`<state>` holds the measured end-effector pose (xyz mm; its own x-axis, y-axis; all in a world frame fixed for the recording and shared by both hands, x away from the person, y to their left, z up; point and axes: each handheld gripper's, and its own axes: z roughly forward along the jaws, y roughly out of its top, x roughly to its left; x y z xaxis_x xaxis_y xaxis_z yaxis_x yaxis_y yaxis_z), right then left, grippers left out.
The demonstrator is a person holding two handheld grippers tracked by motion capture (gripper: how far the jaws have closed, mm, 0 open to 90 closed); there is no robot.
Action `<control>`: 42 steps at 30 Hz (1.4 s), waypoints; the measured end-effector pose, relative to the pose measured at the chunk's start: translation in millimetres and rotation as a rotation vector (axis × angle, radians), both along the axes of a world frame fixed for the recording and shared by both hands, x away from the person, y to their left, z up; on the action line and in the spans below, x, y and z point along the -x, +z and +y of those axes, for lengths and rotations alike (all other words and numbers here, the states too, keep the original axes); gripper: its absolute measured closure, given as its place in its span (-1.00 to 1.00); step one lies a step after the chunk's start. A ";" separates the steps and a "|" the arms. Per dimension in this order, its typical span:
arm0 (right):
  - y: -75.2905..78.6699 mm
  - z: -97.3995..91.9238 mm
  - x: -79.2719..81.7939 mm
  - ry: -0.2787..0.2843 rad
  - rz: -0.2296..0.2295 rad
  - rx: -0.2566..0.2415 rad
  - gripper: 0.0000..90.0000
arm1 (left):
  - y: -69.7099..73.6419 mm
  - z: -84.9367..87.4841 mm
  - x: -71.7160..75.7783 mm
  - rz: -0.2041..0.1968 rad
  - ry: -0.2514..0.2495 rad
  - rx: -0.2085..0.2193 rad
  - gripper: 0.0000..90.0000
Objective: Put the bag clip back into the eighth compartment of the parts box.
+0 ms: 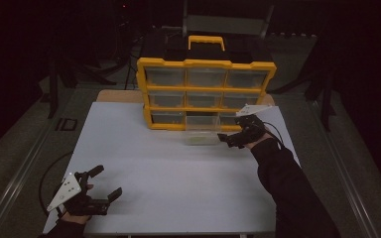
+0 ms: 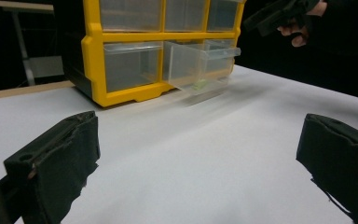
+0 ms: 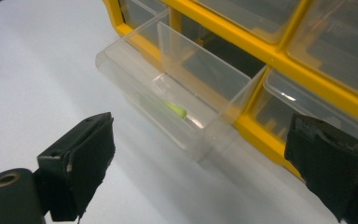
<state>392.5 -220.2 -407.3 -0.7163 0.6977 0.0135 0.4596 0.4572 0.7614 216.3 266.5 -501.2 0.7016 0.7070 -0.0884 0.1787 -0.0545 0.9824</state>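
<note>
- Grippers flank a yellow drawer cabinet standing at the far edge of a white table, its black top carrying a yellow handle.
- Well in front of the cabinet and off to its left, near the table's front edge, the left gripper rests in a person's hand, jaws spread wide with nothing between them; a grey three-cornered plate sits on top of it.
- From the left gripper view, the same jaws stand far apart over bare table, facing the cabinet's lower rows.
- At the cabinet's bottom row, the middle clear drawer is pulled out over the table, still seated in its slot at the back.
- Inside that drawer, a small green item lies on the floor; what it is cannot be told.
- Just right of the open drawer, in front of the cabinet's bottom right corner, the right gripper points towards the drawer, held by a hand in a dark sleeve.
- Seen from the right gripper view, its jaws gape wide and hold nothing, the drawer's front corner lying just beyond the gap, untouched.
</note>
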 end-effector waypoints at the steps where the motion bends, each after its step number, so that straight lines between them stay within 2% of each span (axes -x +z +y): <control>1: -2.2 -2.7 3.1 -0.004 0.001 -0.007 -0.81 | 0.0 0.0 0.0 0.000 0.000 0.000 -1.00; 11: -17.3 -12.0 17.2 -0.015 0.008 -0.024 -0.81 | 0.0 -0.2 0.0 0.000 -0.002 -0.001 -1.00; 15: -23.0 -17.7 23.0 -0.019 -0.006 -0.043 -0.81 | -0.1 0.0 -0.3 0.000 -0.001 -0.001 -1.00; 28: -46.5 -24.7 48.6 0.000 -0.020 -0.060 -0.81 | 0.0 -0.1 -0.2 0.001 -0.003 0.002 -1.00; 30: -49.7 -25.8 53.0 0.006 -0.020 -0.048 -0.81 | -0.1 -0.2 -0.4 0.001 -0.003 0.001 -1.00; 42: -67.9 -33.7 73.8 0.025 -0.024 -0.055 -0.81 | -0.2 -0.2 -0.6 0.002 -0.004 0.000 -1.00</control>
